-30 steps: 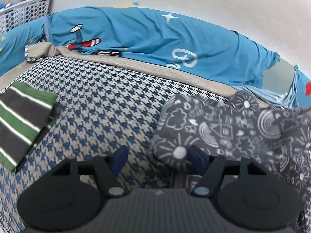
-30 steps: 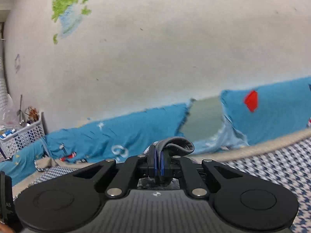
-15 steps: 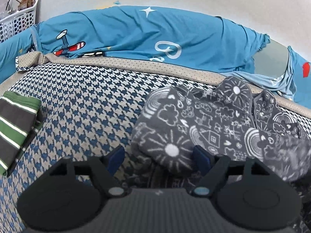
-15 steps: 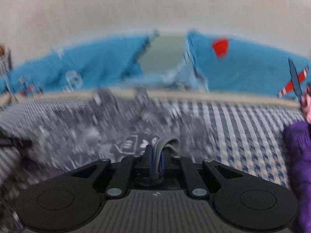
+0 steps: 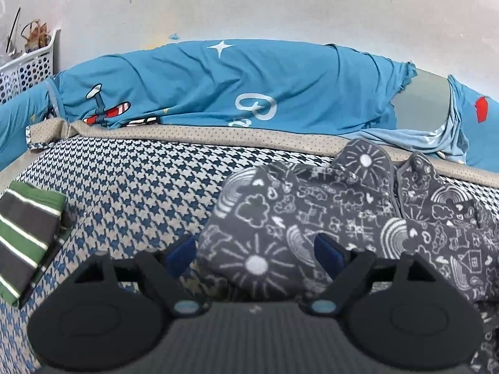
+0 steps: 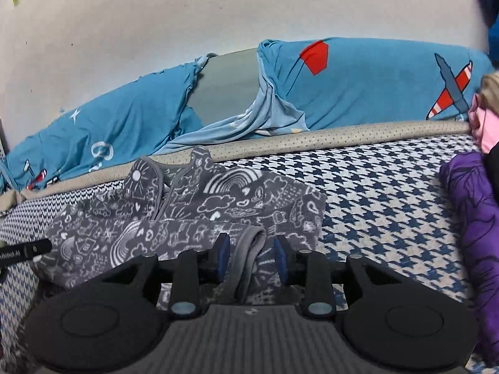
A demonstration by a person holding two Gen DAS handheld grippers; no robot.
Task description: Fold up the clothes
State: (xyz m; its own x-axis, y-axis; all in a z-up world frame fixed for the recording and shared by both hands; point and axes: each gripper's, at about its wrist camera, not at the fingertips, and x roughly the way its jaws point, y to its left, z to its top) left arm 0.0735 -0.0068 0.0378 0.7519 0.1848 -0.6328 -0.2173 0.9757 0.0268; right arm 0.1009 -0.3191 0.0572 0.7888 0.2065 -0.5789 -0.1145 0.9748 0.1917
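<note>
Grey garment (image 6: pixel 193 218): a dark grey fleece piece printed with white suns, clouds and rainbows; it lies crumpled on the houndstooth bed cover, nearest both grippers.
Right gripper (image 6: pixel 251 257): low over the near edge of the garment; its jaws are opening, and a grey ribbed cuff (image 6: pixel 249 249) stands in the gap between the blue pads. The pads seem to stand clear of the cuff, though the fold hides the contact.
Left gripper (image 5: pixel 254 254): its jaws are opening and stand wide, released; a rounded fold of the garment with a white sun print sits between the blue pads (image 5: pixel 181 254), which do not press on it.
Bed cover (image 5: pixel 131 193): blue and white houndstooth weave that carries everything; a beige dotted border (image 5: pixel 218 132) runs along its far edge.
Striped garment (image 5: pixel 26 233): green, grey and white stripes, folded, lying on the cover well to the left of the grey piece.
Purple garment (image 6: pixel 471 233): bunched at the right edge of the right wrist view, well apart from the grey one.
Blue pillows (image 5: pixel 218 87): printed with stars and planes, lined up beyond the border against the wall.
White basket (image 5: pixel 28 68): perforated plastic, at the far left by the wall.
</note>
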